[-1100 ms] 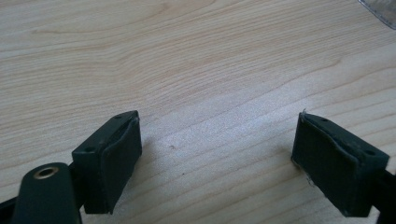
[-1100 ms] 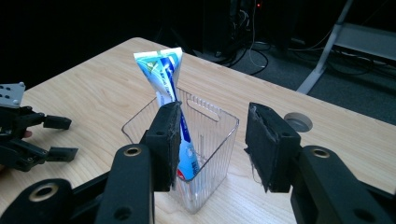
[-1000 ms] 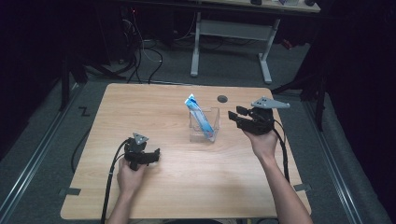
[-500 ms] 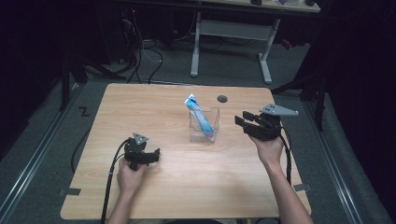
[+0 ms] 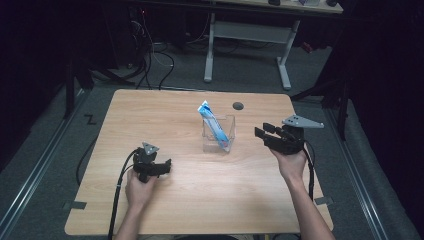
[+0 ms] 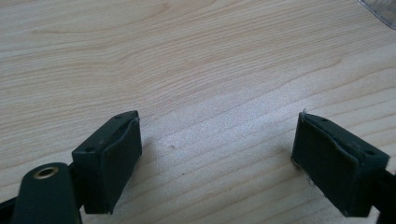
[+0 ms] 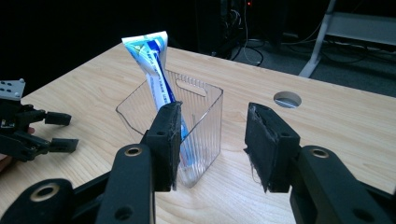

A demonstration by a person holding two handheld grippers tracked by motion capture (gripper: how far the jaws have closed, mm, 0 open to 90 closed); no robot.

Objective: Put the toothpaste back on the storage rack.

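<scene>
Clear plastic container (image 5: 219,134) near table centre, blue-and-white toothpaste tube (image 5: 214,125) standing tilted inside, top poking above the rim toward the far-left. Right gripper (image 5: 262,131) now drawn back to the right of the container versus a second ago, when close against it; jaws open a moderate gap, holding nothing, pointed left at the container. In right gripper view same container (image 7: 187,126) just beyond the pads, tube (image 7: 156,70) leaning up and left. Looks like tube already dropped in and released, so placing step probably done, retreat in hand. Left gripper (image 5: 162,166) unchanged, resting low on the wooden table (image 5: 165,115) front-left, well apart from container; in left gripper view jaws wide open over bare wood, nothing between. Container well inside all table edges; round cable hole (image 5: 238,105) just behind it to the right, no hazard. Plenty of open wood right of and in front of container for pulling back; right table edge near the right hand, worth minding. Tube top-heavy and leaning, could tip the light container if bumped.
</scene>
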